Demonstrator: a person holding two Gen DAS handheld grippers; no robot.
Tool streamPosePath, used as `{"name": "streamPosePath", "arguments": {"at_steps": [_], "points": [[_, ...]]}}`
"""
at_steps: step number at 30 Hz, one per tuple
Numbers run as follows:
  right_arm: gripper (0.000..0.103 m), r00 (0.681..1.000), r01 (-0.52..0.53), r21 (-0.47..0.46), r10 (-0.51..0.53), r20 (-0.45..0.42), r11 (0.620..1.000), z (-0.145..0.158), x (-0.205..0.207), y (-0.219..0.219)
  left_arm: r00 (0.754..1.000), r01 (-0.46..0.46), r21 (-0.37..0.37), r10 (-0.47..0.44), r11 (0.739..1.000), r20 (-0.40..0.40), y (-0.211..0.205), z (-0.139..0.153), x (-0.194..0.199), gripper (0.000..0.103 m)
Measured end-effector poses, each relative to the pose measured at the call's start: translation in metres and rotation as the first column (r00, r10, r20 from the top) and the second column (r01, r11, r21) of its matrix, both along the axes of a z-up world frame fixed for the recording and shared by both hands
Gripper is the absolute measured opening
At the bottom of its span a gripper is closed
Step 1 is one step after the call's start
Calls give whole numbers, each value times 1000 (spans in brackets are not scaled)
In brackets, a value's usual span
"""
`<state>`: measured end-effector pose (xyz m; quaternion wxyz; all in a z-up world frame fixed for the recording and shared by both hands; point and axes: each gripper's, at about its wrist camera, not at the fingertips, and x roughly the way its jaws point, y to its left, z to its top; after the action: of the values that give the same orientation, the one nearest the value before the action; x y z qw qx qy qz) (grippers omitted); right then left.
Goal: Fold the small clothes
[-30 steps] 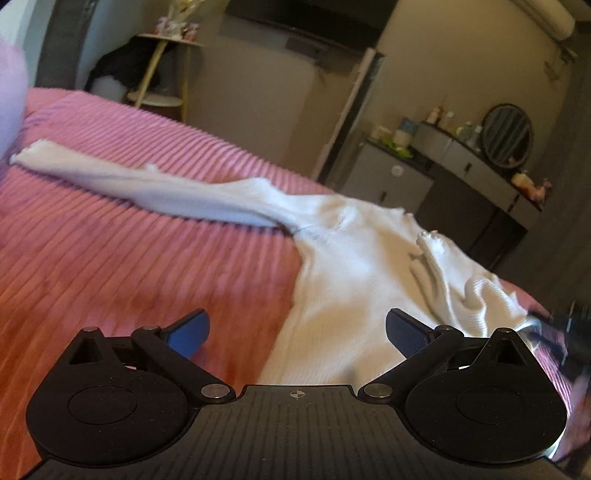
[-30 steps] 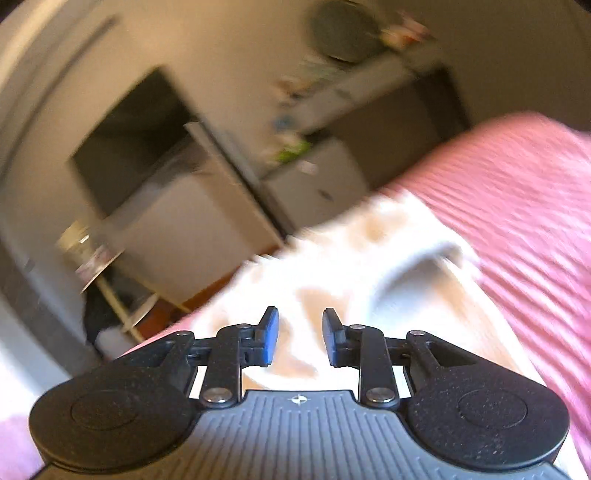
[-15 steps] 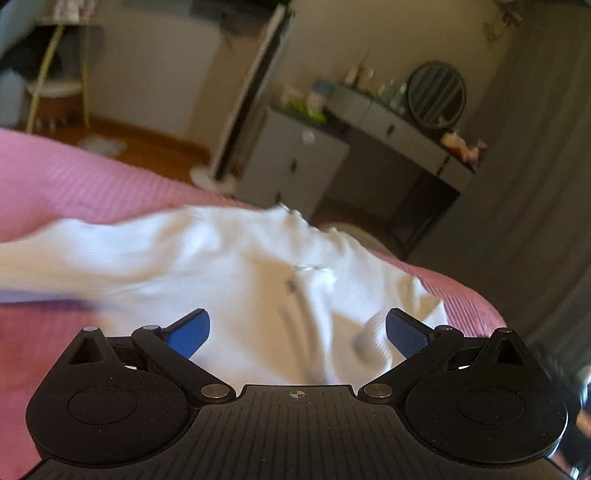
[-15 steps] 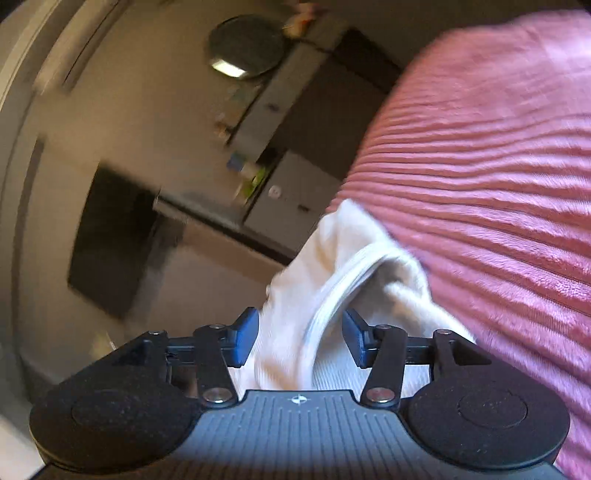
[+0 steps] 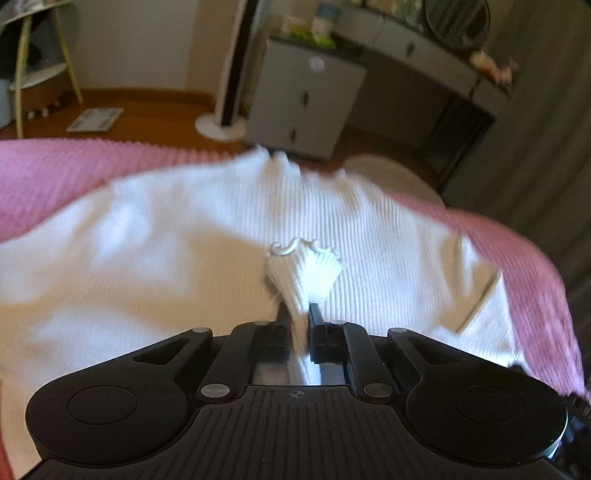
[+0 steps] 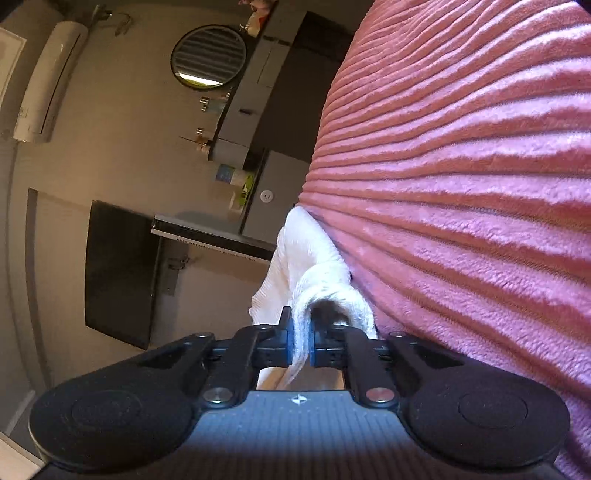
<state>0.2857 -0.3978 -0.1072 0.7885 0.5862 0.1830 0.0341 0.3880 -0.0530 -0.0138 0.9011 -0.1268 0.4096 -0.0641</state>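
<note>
A white ribbed knit garment (image 5: 184,240) lies spread on the pink corduroy bedspread (image 5: 55,166). My left gripper (image 5: 298,310) is above its middle, jaws closing tight on a frilled cuff (image 5: 306,262) that fans out past the pads. In the right wrist view, rolled on its side, my right gripper (image 6: 300,321) is closing on a bunched edge of the same garment (image 6: 295,251), with the fabric pinched between the blue pads. It sits against the bedspread (image 6: 461,184). Most of the garment is hidden in that view.
Beyond the bed's far edge stand a grey drawer cabinet (image 5: 303,99), a desk with a round mirror (image 5: 454,18), a white-based floor stand (image 5: 221,125) and a scale (image 5: 94,120) on the wooden floor. A small side table (image 5: 37,74) stands at the far left.
My left gripper has swept across the garment and shut on the frilled cuff after standing wide open. The right gripper has rolled sideways, sunk toward the bed and shut on the garment's edge.
</note>
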Motion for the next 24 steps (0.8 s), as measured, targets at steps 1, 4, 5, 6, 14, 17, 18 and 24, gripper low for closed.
{"name": "streamPosePath", "arguments": {"at_steps": [1,4,5,6,14,17,18,24], "points": [[7,1000,1,-14,-1,8,1000,5,-3,-1,999,-20,-9,21,1000,39,5,10,-6,10],[7,998,-8,-55,12,58,998,22,-12,4,983,-57,-50,64,997,170,26,45,-25,10],[7,998,-22,-71,27,65,997,26,-15,8,975,-65,-58,76,996,210,32,55,-31,10],[7,996,-48,-87,54,66,995,29,-16,14,963,-76,-70,91,995,253,42,63,-41,10],[8,988,-122,-299,88,-126,946,25,-17,48,961,-234,-9,233,972,151,109,22,-70,10],[15,992,-102,-304,75,-101,947,29,-18,49,968,-235,-21,236,972,81,123,-4,-81,12],[16,993,-97,-292,74,-90,952,29,-17,48,969,-234,-27,235,972,74,127,-7,-83,13],[19,998,-49,-161,45,-32,986,15,-12,31,972,-208,-114,218,971,84,146,-8,-88,53]]}}
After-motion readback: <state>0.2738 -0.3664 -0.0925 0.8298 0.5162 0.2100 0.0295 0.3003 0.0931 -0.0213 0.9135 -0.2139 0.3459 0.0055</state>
